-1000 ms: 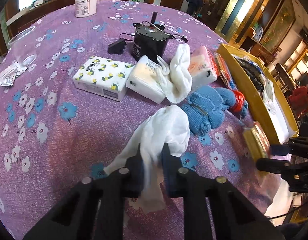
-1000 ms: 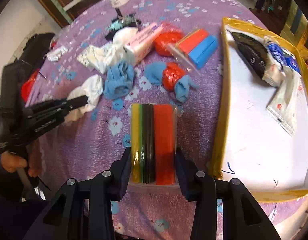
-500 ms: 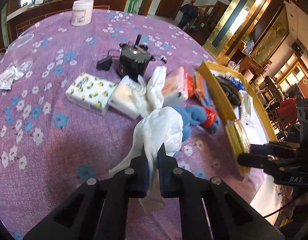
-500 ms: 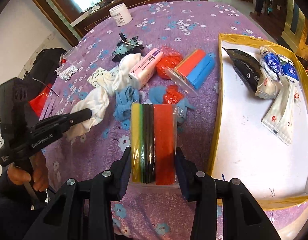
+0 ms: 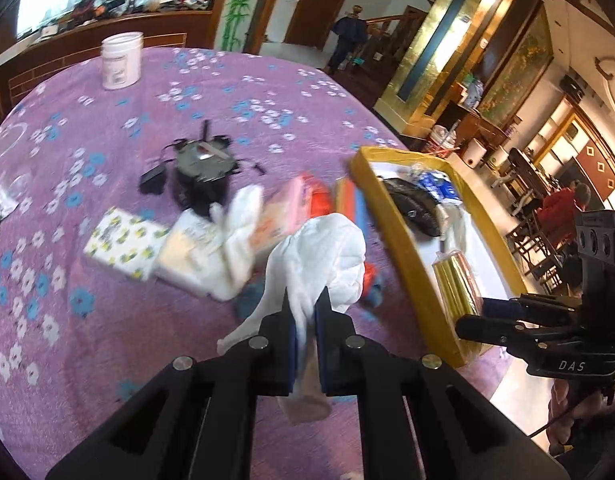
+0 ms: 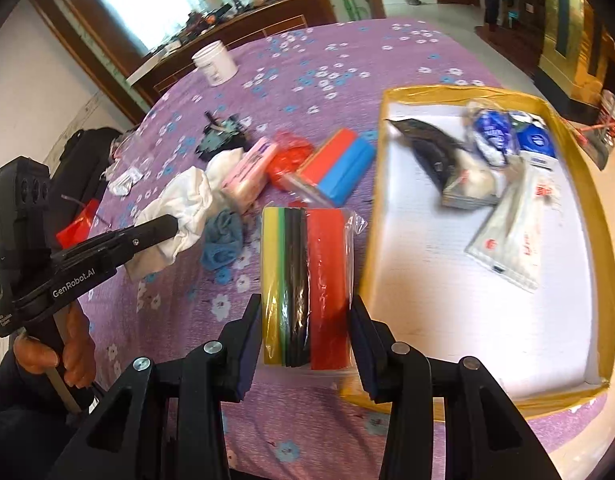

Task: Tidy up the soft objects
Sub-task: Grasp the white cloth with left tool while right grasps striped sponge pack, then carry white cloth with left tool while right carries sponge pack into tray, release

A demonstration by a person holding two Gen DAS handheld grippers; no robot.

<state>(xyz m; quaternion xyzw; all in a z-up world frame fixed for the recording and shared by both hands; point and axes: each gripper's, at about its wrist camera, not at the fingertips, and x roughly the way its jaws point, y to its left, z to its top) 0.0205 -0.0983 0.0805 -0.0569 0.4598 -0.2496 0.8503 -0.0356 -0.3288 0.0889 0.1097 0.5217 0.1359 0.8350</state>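
Purple flowered tablecloth cluttered: tissue packs, black device, white jar, blue cloth, red-and-blue pack lying between the pile and the tray. Yellow-rimmed tray at the right holds a dark pouch, blue-white packets and a white sachet. White cloth is pinched between the closed left gripper, lifted off the table. Striped sponge pack is clamped by the right gripper, just beside the tray's rim.
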